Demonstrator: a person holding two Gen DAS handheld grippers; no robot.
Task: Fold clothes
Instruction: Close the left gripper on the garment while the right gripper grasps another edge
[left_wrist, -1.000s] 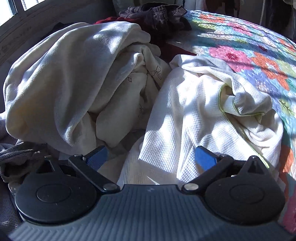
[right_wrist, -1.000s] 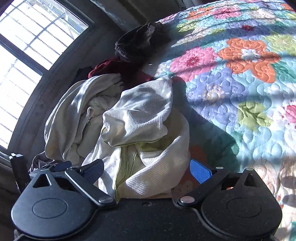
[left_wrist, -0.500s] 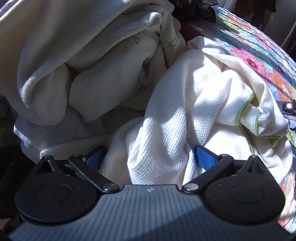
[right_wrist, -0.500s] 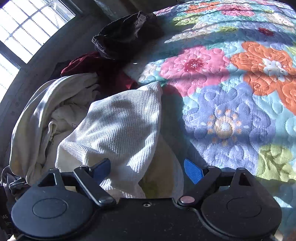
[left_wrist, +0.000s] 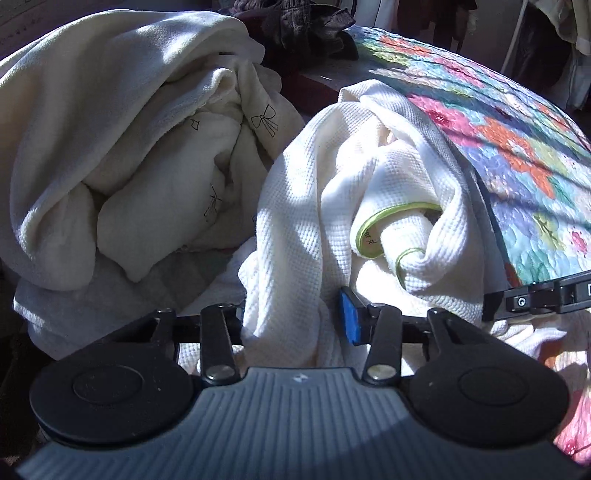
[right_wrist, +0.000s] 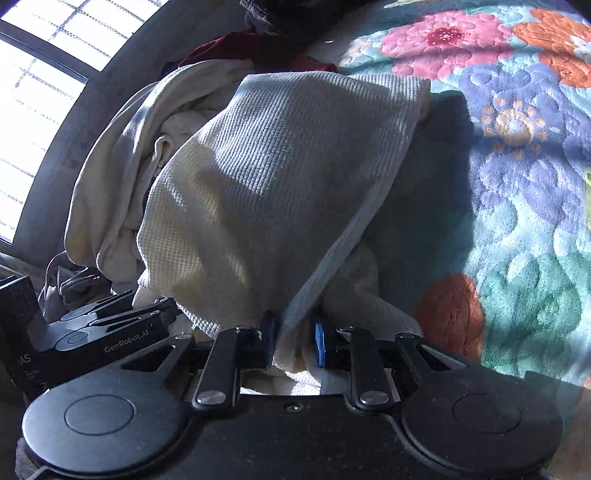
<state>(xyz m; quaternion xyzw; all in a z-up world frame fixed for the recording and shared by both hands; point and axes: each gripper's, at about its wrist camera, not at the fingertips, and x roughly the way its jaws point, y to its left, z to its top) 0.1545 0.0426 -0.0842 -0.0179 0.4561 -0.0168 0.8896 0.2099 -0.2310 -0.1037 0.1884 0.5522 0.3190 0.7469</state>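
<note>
It was a home bedroom: a bed (right_wrist: 517, 206) spread with a flowered quilt (left_wrist: 517, 140), crumpled laundry (left_wrist: 122, 122) heaped at its edge, beside a sunlit barred window (right_wrist: 40, 92).

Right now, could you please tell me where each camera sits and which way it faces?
Left wrist: sits on the left claw, looking down along its fingers at the white waffle garment between its closing jaws, with the cream bow-print garment beyond; the right claw's edge shows at right.
Right wrist: sits on the right claw, facing the same garment, a fold between its closing jaws; the left claw shows at lower left.
Shared: waffle garment, cream garment, floral quilt.
</note>
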